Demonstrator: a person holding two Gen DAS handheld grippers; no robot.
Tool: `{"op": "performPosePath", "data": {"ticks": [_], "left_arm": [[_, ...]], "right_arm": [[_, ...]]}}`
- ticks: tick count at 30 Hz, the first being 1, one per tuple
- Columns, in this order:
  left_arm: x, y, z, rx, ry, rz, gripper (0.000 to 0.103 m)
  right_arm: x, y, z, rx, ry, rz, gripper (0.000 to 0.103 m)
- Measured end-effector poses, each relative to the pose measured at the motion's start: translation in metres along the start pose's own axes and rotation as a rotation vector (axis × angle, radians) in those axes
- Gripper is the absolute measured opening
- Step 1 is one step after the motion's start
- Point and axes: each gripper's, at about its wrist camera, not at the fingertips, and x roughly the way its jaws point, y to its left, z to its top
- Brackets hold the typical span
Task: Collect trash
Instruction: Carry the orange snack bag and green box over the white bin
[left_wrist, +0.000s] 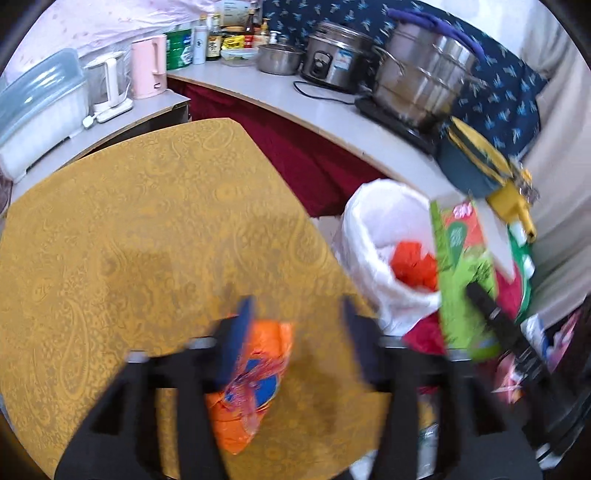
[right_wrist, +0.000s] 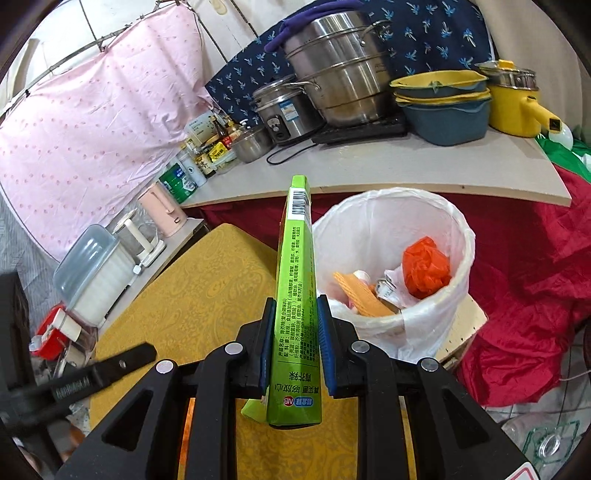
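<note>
My right gripper (right_wrist: 293, 332) is shut on a green box (right_wrist: 297, 295) and holds it upright above the yellow table (right_wrist: 207, 295), just left of the white-lined trash bin (right_wrist: 436, 325). The bin holds red plastic (right_wrist: 426, 273) and other scraps. In the left wrist view the green box (left_wrist: 465, 280) hangs beside the bin (left_wrist: 369, 236). My left gripper (left_wrist: 297, 339) is open over the table (left_wrist: 147, 221), with an orange wrapper (left_wrist: 251, 384) lying between its fingers against the left pad (left_wrist: 236, 343). The view is blurred.
A counter (right_wrist: 369, 170) behind the bin carries steel pots (right_wrist: 340, 70), a rice cooker (right_wrist: 284, 110), stacked basins (right_wrist: 443, 107) and a yellow pot (right_wrist: 517, 107). A pink kettle (left_wrist: 149, 66) and a clear container (left_wrist: 33, 110) stand left. Red cloth (right_wrist: 528, 288) lies right of the bin.
</note>
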Motion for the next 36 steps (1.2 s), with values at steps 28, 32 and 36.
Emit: {"op": "performPosePath", "data": {"ticks": [28, 32, 36], "left_arm": [[0.051, 0.022, -0.076, 0.109, 0.133, 0.057, 0.014], [0.032, 0.011, -0.062, 0.115, 0.089, 0.020, 0.014], [0.014, -0.009, -0.039, 0.130, 0.039, -0.036, 0.014]], "right_arm": [[0.016, 0.003, -0.022, -0.015, 0.053, 0.011, 0.021], [0.011, 0.003, -0.019, -0.019, 0.039, 0.013, 0.021], [0.004, -0.001, -0.012, -0.012, 0.015, 0.014, 0.021]]}}
